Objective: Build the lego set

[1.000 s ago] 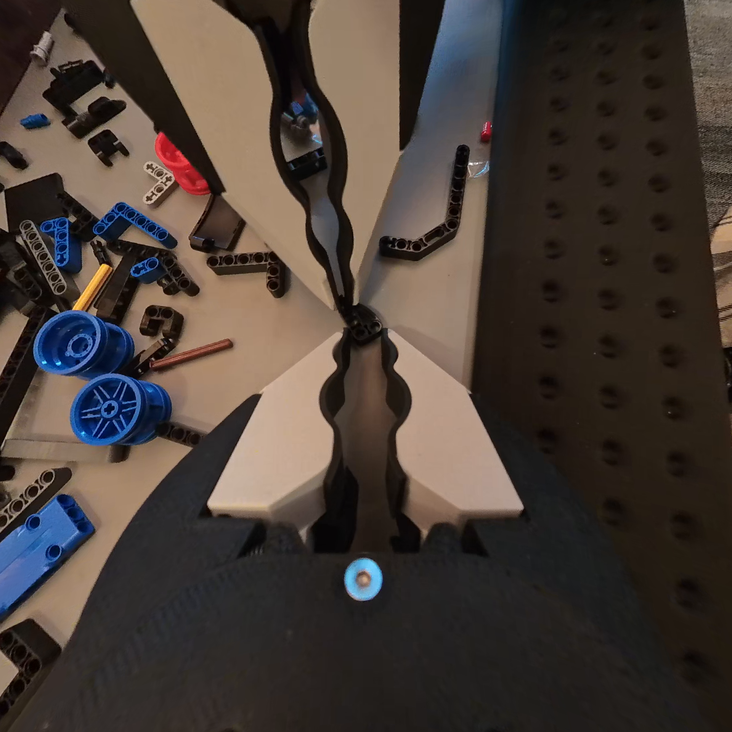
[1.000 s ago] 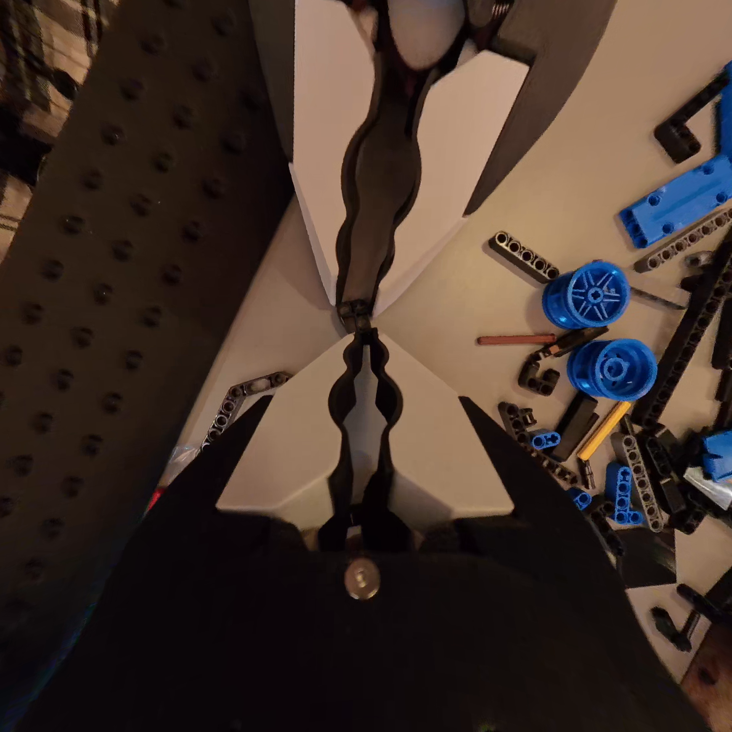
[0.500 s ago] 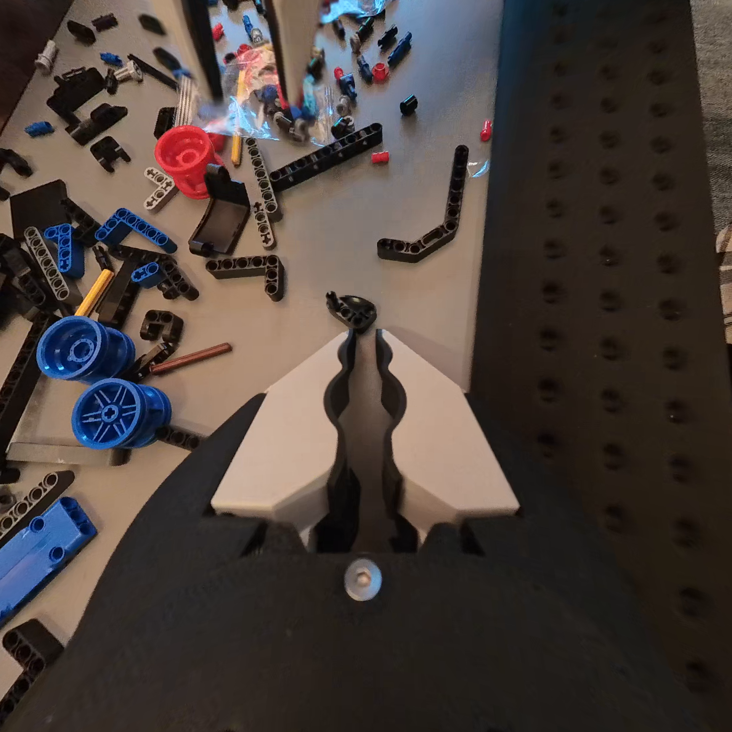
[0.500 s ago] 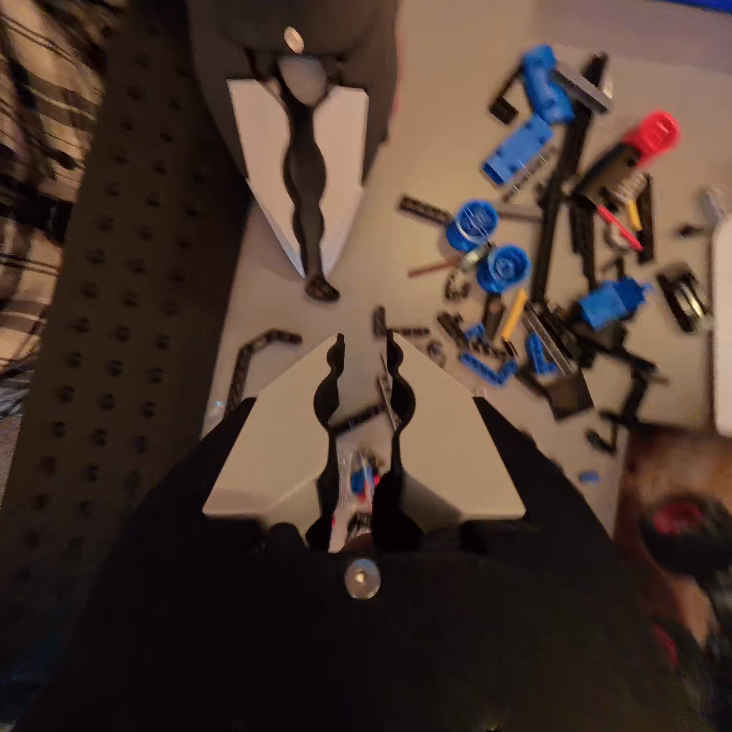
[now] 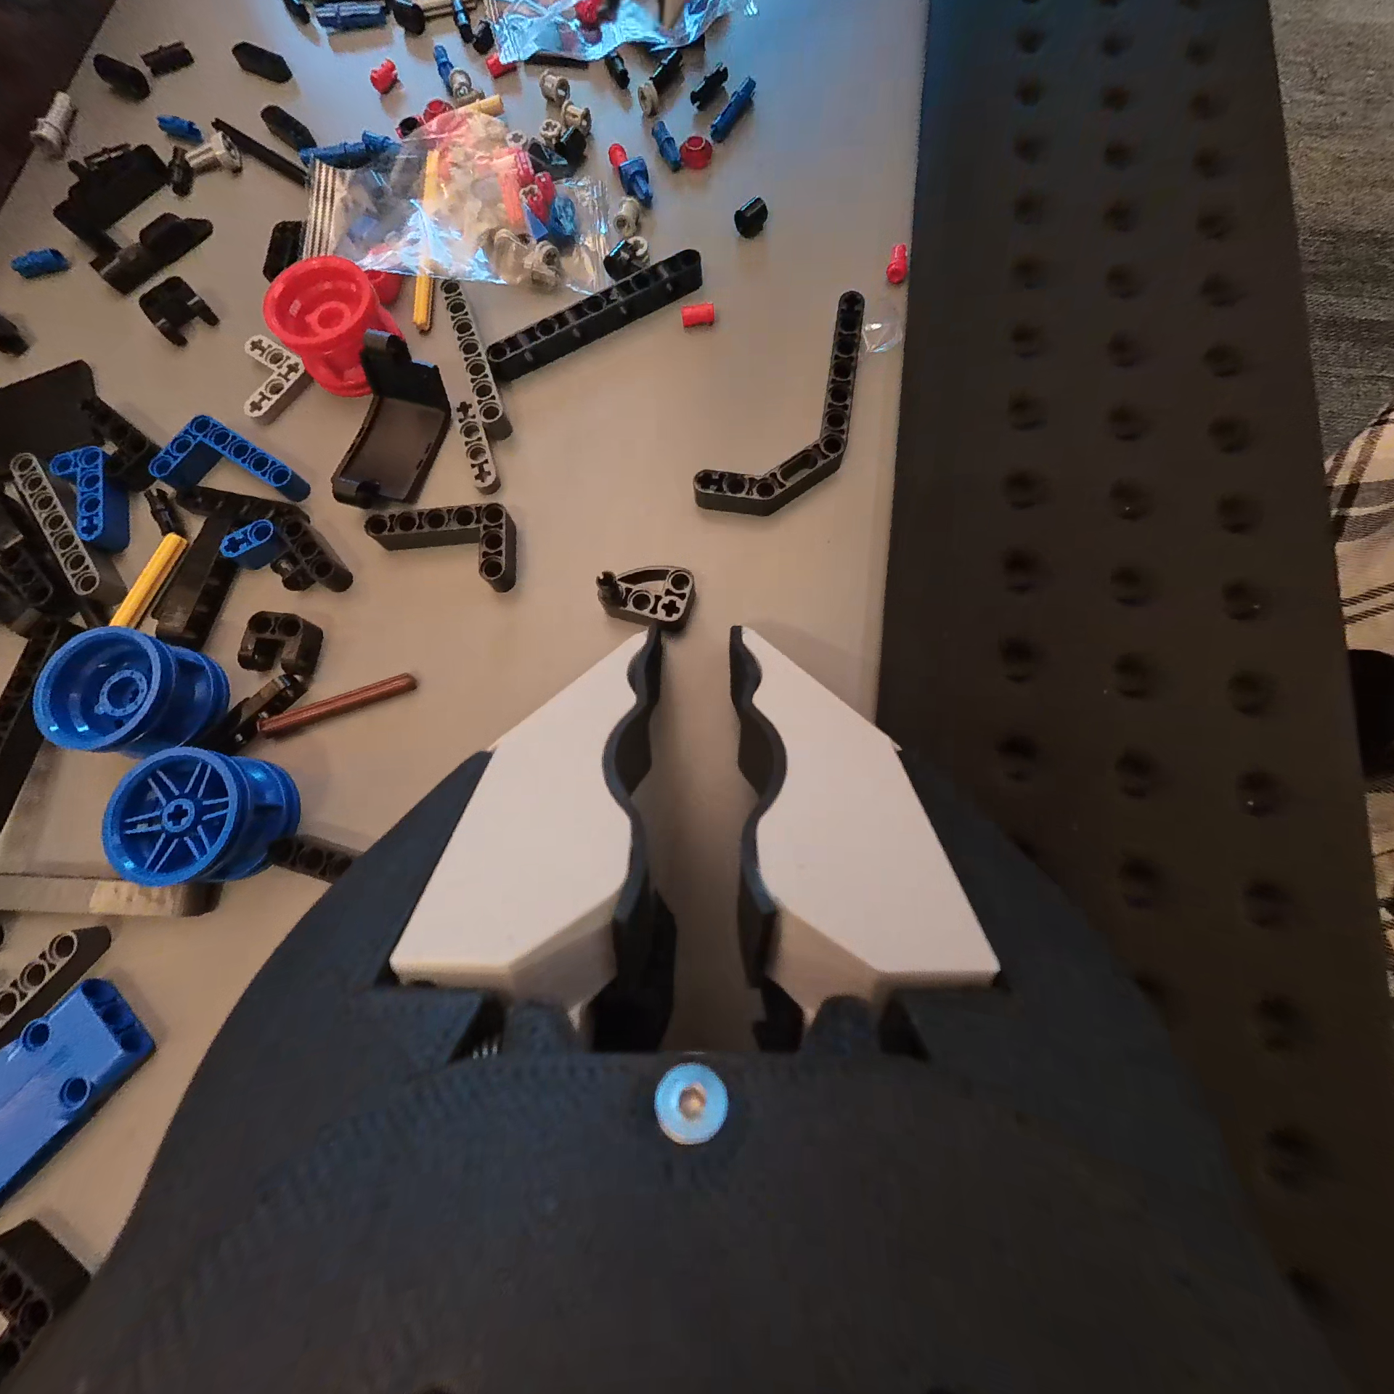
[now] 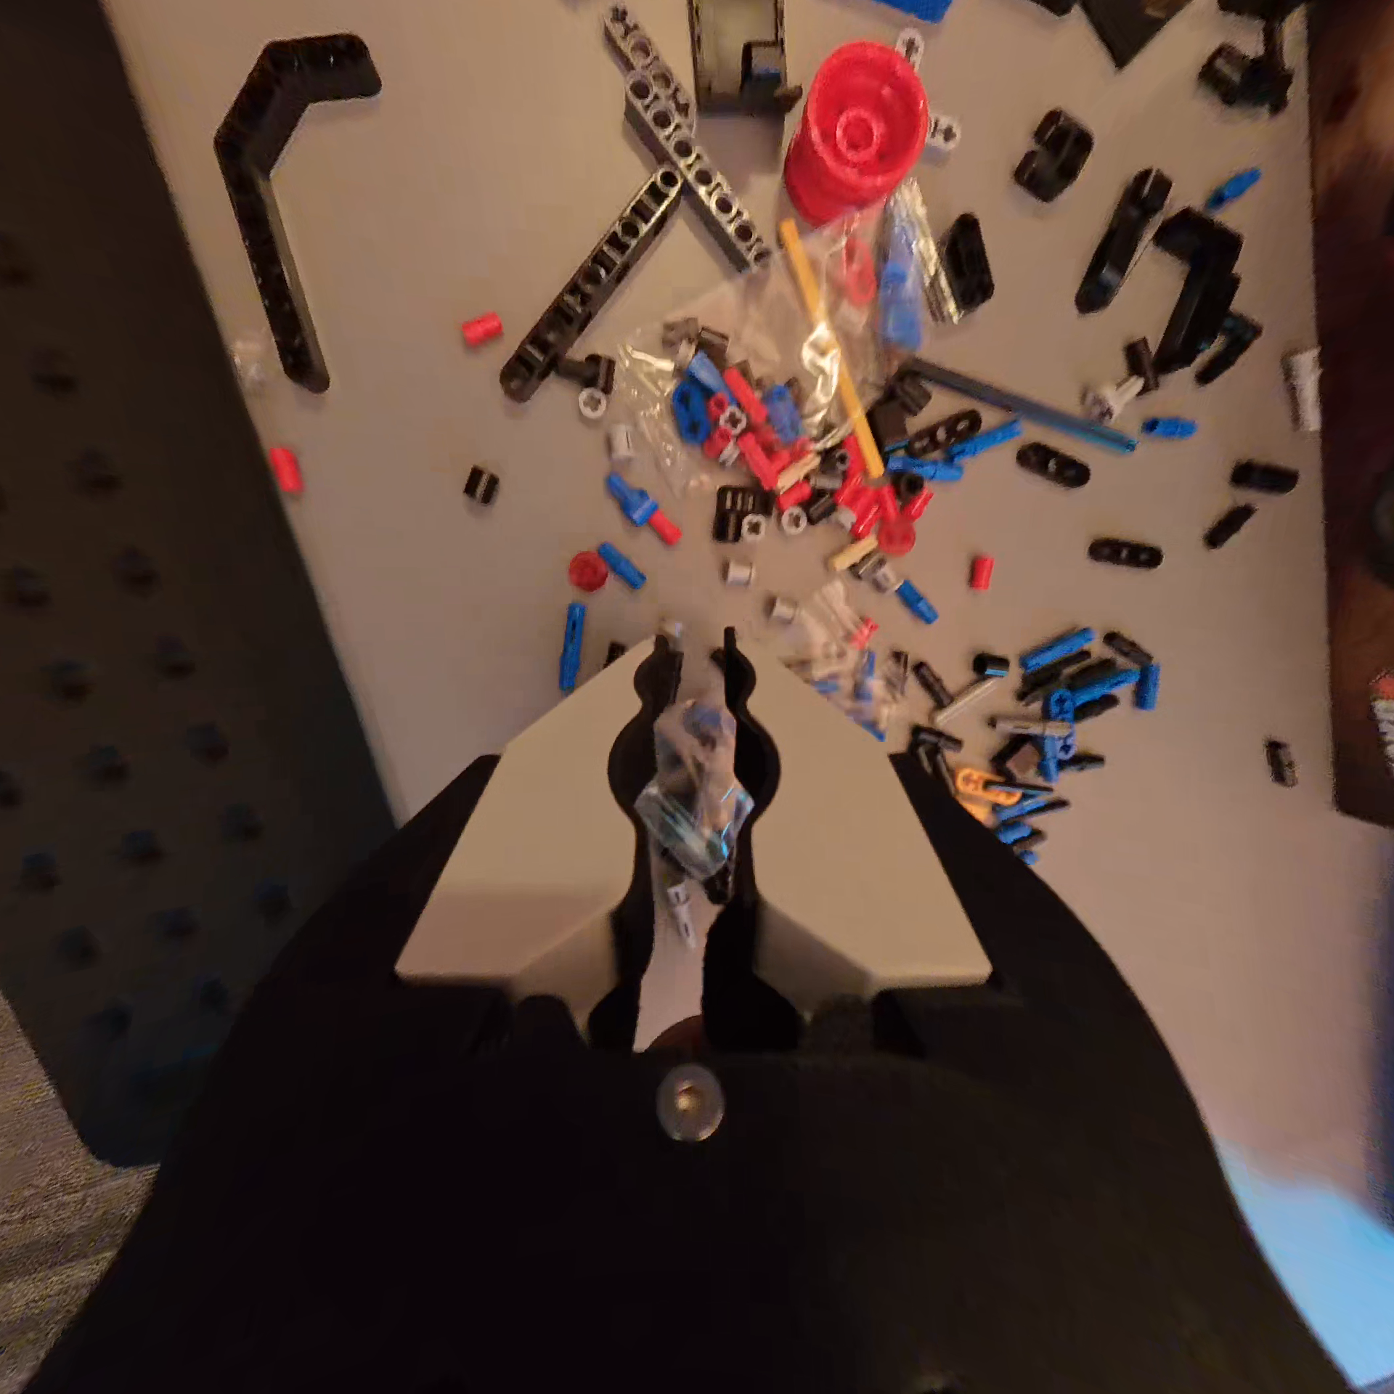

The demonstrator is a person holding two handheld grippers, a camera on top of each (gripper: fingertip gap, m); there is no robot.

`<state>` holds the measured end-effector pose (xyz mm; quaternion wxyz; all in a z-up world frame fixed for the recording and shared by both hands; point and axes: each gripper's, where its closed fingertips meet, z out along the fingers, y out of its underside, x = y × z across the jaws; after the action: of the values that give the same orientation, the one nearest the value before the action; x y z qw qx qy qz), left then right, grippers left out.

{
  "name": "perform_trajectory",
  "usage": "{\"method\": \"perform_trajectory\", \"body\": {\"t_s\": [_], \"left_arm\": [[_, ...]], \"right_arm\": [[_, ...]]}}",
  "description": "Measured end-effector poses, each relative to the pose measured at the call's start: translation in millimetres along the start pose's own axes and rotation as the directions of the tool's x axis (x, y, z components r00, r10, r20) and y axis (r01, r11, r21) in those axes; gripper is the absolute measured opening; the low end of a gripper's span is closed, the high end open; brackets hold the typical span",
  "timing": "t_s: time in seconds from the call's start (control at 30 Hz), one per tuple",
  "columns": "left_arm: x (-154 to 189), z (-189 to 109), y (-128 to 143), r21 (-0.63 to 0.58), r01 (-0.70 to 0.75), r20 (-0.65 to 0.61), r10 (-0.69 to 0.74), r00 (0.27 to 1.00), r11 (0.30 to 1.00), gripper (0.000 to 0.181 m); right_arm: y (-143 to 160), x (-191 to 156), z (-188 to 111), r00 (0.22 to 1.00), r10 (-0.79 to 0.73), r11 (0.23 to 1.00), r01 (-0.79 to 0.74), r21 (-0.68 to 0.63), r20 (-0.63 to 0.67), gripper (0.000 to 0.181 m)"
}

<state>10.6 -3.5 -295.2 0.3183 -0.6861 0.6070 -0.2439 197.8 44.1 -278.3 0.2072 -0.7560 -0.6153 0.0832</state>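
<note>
A small black triangular lego piece with a pin in it [image 5: 650, 597] lies on the grey table just ahead of my left gripper [image 5: 695, 637]. The left gripper is open and empty, its tips a little short of the piece. My right gripper [image 6: 695, 641] is open and hovers over a scatter of small red, blue and black pins [image 6: 792, 468]. A crumpled clear bag [image 6: 694, 784] shows in the gap between its fingers, apparently on the table below. The right wrist view is slightly blurred. Neither gripper shows in the other's view.
A dark studded strip runs along the table edge [image 5: 1094, 528] [image 6: 113, 528]. Nearby lie a bent black beam [image 5: 799, 452] [image 6: 264, 188], a red wheel [image 5: 324, 324] [image 6: 860, 128], two blue wheels [image 5: 128, 690], a clear bag of parts [image 5: 468, 204] and several loose beams at the left. The left gripper's tips are roughly 20 cm from the right gripper's. Between my left fingertips and the red wheel [image 5: 324, 324] there is roughly 12 cm. My right wrist view [image 6: 845, 75] looks at it from another angle.
A second ago both grippers met tip to tip on the small black piece. The right gripper let go and moved away over the pins. The left gripper opened; the piece now lies on the table.
</note>
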Motion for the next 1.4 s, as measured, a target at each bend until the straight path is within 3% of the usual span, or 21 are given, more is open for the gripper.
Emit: {"method": "perform_trajectory", "body": {"t_s": [0.17, 0.67, 0.83, 0.93, 1.07, 1.4], "left_arm": [[0, 0, 0, 0.002, 0.000, -0.005, 0.000, 1.000, 1.000, 0.016], [1, 0, 0, 0.008, 0.002, -0.018, -0.002, 1.000, 1.000, 0.017], [2, -1, 0, 0.009, 0.001, -0.021, 0.000, 1.000, 1.000, 0.018], [2, -1, 0, 0.011, 0.002, -0.027, -0.002, 1.000, 1.000, 0.019], [3, -1, 0, 0.011, 0.001, -0.031, 0.000, 1.000, 1.000, 0.019], [4, -2, 1, 0.012, -0.004, -0.032, 0.004, 0.999, 1.000, 0.020]], "right_arm": [[13, -3, 3, 1.000, 0.019, 1.000, -0.019, -0.013, 0.003, 0.014], [1, 32, 9, 0.998, 0.032, 0.999, -0.030, 0.040, -0.059, 0.011], [21, 41, 9, 0.997, 0.040, 0.999, -0.042, -0.034, -0.068, 0.010], [19, 38, 2, 0.998, 0.021, 1.000, -0.022, -0.003, -0.065, 0.010], [2, 9, -7, 0.999, -0.012, 0.997, 0.009, 0.071, 0.036, 0.009], [14, -21, 5, 0.996, -0.011, 1.000, 0.011, 0.007, 0.093, 0.009]]}}
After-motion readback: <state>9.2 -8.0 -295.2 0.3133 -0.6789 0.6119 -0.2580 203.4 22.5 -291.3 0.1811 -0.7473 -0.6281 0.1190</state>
